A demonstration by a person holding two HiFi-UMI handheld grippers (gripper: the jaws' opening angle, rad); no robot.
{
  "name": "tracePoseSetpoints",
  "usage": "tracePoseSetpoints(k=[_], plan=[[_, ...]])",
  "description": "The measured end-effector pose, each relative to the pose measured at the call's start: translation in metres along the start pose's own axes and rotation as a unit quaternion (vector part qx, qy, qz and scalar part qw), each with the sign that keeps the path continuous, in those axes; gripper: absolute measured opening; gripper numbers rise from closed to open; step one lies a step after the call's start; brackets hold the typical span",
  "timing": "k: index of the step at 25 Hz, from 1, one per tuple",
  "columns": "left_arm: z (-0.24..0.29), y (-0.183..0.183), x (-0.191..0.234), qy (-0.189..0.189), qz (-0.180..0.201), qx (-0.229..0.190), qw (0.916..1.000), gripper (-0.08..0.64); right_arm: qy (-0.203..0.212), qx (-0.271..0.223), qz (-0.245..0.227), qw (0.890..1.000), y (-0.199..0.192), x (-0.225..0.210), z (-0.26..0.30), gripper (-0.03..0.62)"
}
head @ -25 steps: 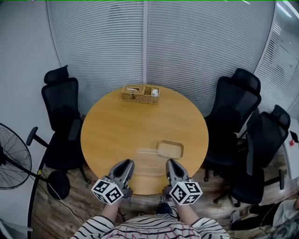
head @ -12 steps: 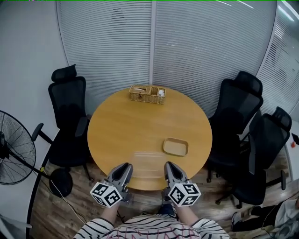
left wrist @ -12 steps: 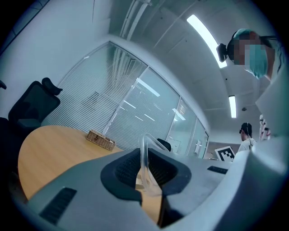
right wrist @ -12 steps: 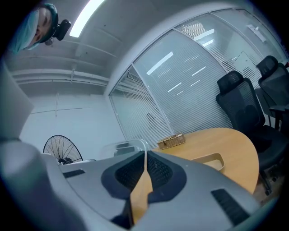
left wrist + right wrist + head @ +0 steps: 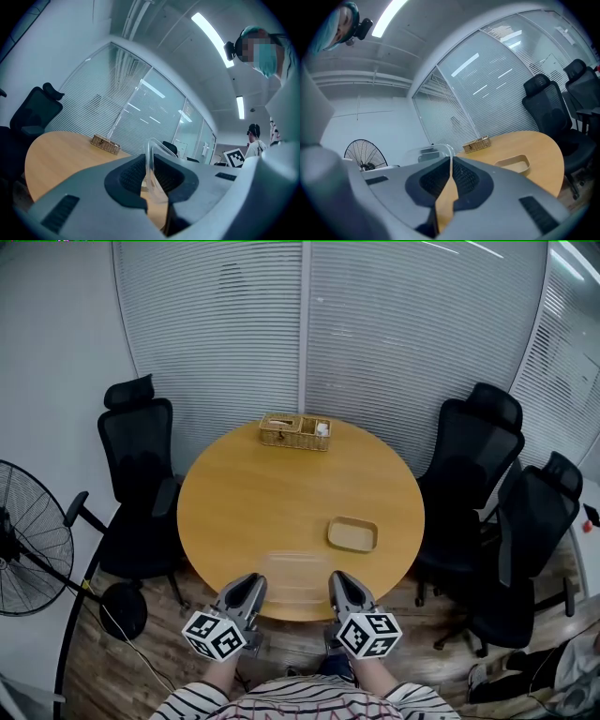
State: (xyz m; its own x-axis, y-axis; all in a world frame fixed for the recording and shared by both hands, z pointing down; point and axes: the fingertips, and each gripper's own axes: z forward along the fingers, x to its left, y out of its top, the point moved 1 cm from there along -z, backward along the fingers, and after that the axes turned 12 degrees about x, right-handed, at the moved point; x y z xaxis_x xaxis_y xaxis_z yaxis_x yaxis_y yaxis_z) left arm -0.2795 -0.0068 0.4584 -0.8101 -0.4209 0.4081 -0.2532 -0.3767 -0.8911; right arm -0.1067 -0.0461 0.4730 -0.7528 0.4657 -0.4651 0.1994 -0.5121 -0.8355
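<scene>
A clear plastic container (image 5: 295, 576) hangs level over the near edge of the round wooden table (image 5: 244, 502). Both grippers carry it between them. My left gripper (image 5: 248, 590) is shut on its left rim, and the clear rim (image 5: 153, 149) sticks up between the jaws of the left gripper (image 5: 149, 172). My right gripper (image 5: 337, 587) is shut on its right rim, and the clear wall (image 5: 424, 152) shows to the left of the right gripper (image 5: 450, 174). A shallow tan tray (image 5: 352, 534) lies on the table just beyond the right gripper, also visible as the tan tray (image 5: 512, 164).
A wicker basket (image 5: 295, 431) stands at the table's far edge. Black office chairs stand at the left (image 5: 139, 474) and at the right (image 5: 473, 465), with another (image 5: 539, 521) beside it. A floor fan (image 5: 33, 540) is at the far left. Glass walls with blinds close the back.
Both grippers have drawn back toward me with the clear container, from beside the tan tray to the table's near edge. The tray and basket now look farther off.
</scene>
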Motion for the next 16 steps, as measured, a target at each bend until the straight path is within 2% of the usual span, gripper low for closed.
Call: tracePoseSetpoints(k=[16], plan=[[0.0047,-0.0055,-0.0010,0.002,0.009,0.010,0.9999,0.071,-0.008,0.005,0.000,1.000,-0.0037,-0.0056,-0.0023,0.038]])
